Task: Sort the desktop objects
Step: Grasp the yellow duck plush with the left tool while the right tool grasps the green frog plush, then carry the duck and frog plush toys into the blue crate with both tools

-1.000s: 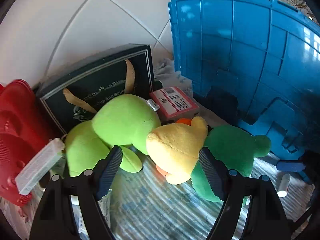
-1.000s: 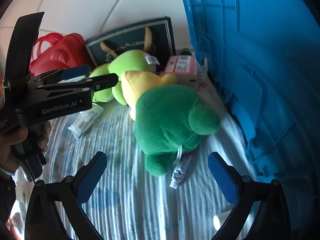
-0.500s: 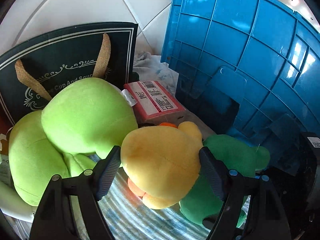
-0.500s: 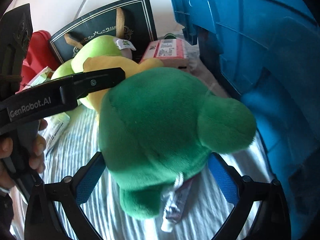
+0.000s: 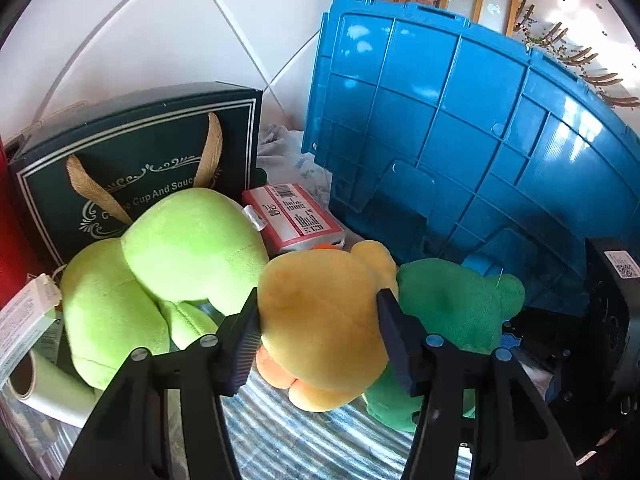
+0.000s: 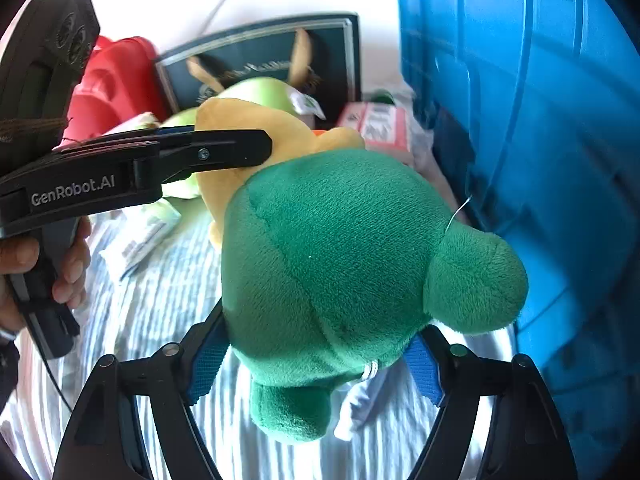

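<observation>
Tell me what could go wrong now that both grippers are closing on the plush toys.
The yellow plush and dark green plush press together, so lifting one may drag the other. The left gripper has just been closing its jaws on yellow's soft edge; it may slip. The blue crate crowds the right gripper.

The yellow plush toy [image 5: 320,320] sits squeezed between the pads of the left hand-held gripper [image 5: 316,340]. The dark green plush toy [image 6: 340,264] fills the right hand-held gripper [image 6: 316,364], touching the yellow one. The lime green plush toy [image 5: 160,272] lies just left of the left hand-held gripper.
</observation>
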A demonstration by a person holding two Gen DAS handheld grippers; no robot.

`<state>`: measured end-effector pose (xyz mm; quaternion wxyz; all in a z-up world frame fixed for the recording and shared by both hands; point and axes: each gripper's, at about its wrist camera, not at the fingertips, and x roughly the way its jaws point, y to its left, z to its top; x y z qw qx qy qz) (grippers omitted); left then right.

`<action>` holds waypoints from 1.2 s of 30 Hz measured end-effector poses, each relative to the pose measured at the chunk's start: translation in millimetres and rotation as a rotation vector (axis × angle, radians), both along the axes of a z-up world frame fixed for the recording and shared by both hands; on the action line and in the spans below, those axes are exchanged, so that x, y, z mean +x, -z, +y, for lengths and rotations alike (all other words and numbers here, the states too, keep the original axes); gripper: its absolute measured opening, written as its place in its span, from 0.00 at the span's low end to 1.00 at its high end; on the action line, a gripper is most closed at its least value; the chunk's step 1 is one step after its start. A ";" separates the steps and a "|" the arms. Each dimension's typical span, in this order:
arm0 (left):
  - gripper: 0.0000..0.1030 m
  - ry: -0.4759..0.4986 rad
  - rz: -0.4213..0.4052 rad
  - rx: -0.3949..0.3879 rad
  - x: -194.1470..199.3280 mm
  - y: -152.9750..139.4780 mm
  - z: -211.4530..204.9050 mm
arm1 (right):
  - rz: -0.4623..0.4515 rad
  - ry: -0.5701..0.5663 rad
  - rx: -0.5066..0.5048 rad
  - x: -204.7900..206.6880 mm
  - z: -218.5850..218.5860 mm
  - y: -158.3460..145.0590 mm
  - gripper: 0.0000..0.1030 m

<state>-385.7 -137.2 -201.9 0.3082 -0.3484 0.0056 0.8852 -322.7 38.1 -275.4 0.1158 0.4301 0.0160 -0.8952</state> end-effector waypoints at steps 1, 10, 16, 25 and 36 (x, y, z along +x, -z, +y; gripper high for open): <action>0.53 -0.007 0.012 0.004 4.4 -7.4 -3.2 | 0.020 -0.011 0.012 4.6 -2.6 -6.7 0.76; 0.53 -0.028 0.178 -0.054 54.3 -102.9 -8.4 | 0.197 -0.061 -0.010 44.3 -17.2 -78.4 0.76; 0.53 0.020 0.342 -0.054 112.2 -186.7 15.3 | 0.351 -0.031 -0.054 97.7 -1.8 -147.5 0.76; 0.54 0.193 0.520 0.033 184.3 -282.6 99.5 | 0.566 0.101 -0.020 207.7 64.7 -254.3 0.77; 0.70 0.083 0.579 0.031 159.6 -330.7 226.1 | 0.612 0.265 0.091 188.6 183.3 -308.4 0.90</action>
